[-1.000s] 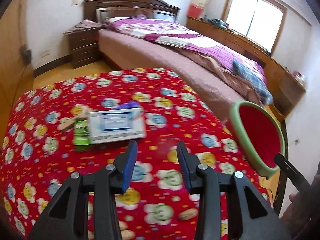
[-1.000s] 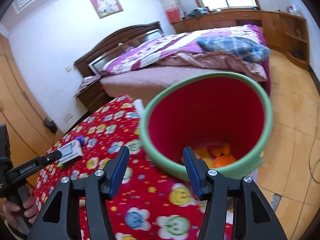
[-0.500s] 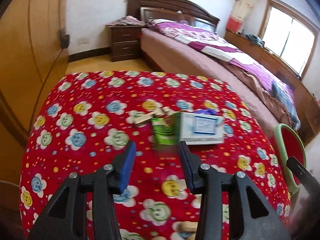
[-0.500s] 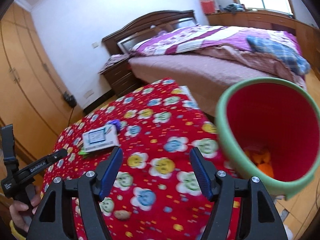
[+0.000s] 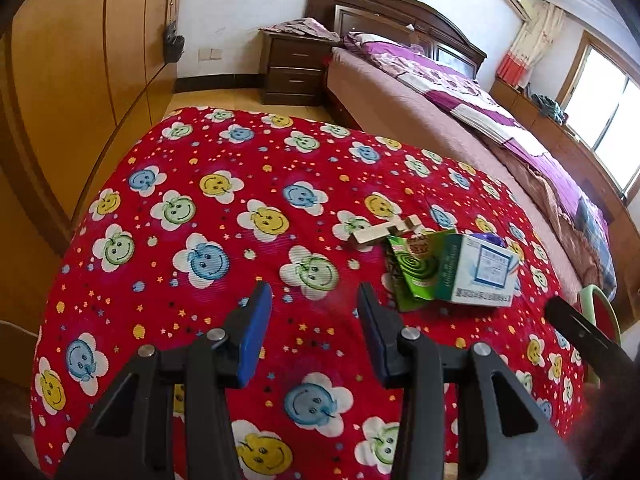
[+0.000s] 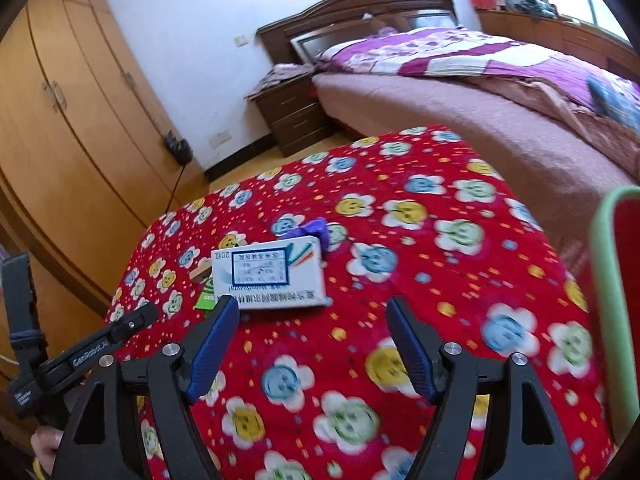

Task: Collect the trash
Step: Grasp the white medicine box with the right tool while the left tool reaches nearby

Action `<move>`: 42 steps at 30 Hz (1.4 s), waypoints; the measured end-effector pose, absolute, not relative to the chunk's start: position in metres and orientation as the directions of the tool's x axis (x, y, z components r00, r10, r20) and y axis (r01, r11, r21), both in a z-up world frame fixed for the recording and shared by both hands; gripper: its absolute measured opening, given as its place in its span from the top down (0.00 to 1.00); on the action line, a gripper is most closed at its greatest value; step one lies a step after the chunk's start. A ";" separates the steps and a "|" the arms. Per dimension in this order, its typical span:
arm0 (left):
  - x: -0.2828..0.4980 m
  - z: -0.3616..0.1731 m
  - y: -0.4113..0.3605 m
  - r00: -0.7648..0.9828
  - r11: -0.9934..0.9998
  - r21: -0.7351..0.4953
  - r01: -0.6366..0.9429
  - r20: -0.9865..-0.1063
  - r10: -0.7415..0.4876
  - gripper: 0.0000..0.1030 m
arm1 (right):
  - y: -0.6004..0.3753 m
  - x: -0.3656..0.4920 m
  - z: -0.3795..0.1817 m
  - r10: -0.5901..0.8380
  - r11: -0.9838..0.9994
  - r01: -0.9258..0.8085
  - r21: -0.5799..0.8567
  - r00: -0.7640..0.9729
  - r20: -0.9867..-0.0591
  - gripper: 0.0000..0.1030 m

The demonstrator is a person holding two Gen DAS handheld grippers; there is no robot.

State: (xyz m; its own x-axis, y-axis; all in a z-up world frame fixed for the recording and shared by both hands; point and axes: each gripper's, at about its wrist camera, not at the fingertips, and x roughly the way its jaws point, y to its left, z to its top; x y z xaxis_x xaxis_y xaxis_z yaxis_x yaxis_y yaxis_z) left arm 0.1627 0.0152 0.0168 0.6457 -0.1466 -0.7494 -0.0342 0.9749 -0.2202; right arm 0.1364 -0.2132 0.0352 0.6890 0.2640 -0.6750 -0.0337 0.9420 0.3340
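I am widening my empty right jaws (image 6: 312, 344) toward the white medicine box (image 6: 269, 273) lying on the bench (image 6: 440, 280) beside the bin (image 6: 612, 300), my left jaws (image 5: 310, 332) hovering half-open, empty.

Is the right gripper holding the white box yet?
No. The right gripper is opening with nothing between its fingers, and the white box lies on the red cloth.

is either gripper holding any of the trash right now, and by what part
Nothing is held. The left gripper is open and empty; the right gripper has its jaws opening with nothing between them. The white box lies untouched.
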 end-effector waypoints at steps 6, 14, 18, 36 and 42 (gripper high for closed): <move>0.167 0.010 0.018 0.643 0.972 -0.232 -0.043 -0.751 -0.151 0.57 | -0.200 0.167 0.021 0.268 0.952 -0.067 0.299 0.659 -0.703 0.22; 0.169 0.003 0.017 0.635 0.970 -0.242 -0.038 -0.755 -0.163 0.57 | -0.198 0.191 0.006 0.309 0.936 -0.069 0.346 0.634 -0.709 0.22; 0.171 0.001 0.016 0.632 0.969 -0.246 -0.036 -0.757 -0.168 0.57 | -0.199 0.190 0.006 0.324 0.928 -0.070 0.365 0.633 -0.703 0.22; 0.167 0.001 0.010 0.634 0.969 -0.244 -0.027 -0.754 -0.172 0.57 | -0.190 0.149 0.029 0.405 0.895 -0.159 0.416 0.679 -0.612 0.79; 0.164 0.005 0.010 0.637 0.967 -0.256 -0.017 -0.748 -0.186 0.57 | -0.206 0.115 0.051 0.332 0.919 -0.127 0.372 0.759 -0.560 0.81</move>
State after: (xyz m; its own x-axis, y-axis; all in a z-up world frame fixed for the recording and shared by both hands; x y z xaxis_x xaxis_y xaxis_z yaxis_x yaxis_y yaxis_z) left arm 0.1638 0.0095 0.0048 0.6369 -0.1863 -0.7481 -0.0173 0.9667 -0.2555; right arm 0.1150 -0.2064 0.0505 0.7590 0.3316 -0.5604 -0.1269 0.9195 0.3722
